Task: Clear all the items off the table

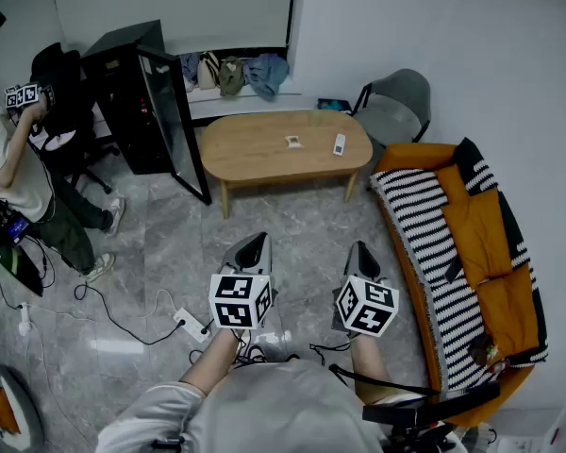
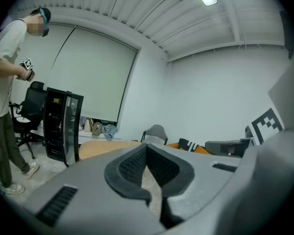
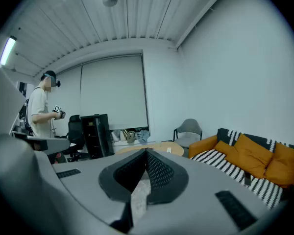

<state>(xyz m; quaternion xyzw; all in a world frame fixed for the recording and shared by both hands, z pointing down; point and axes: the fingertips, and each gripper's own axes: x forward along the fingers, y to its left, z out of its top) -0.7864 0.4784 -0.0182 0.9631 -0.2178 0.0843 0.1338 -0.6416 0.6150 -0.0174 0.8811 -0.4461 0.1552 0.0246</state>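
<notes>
An oval wooden coffee table (image 1: 255, 154) stands across the marble floor ahead of me. On it lie a white remote (image 1: 340, 144) and a small card-like item (image 1: 293, 142). My left gripper (image 1: 258, 239) and right gripper (image 1: 360, 247) are held side by side over the floor, well short of the table, both pointing toward it. Both are shut with nothing between the jaws. The left gripper view shows its pads (image 2: 137, 163) meeting at the tip, with the table (image 2: 100, 147) beyond. In the right gripper view the pads (image 3: 159, 170) also meet, and the table (image 3: 159, 147) shows past them.
A black cabinet with an open glass door (image 1: 146, 102) stands left of the table. A grey chair (image 1: 401, 111) sits at its right end. An orange sofa with a striped blanket (image 1: 472, 243) runs along the right. A person (image 1: 19, 177) stands far left. A power strip and cables (image 1: 191, 324) lie on the floor.
</notes>
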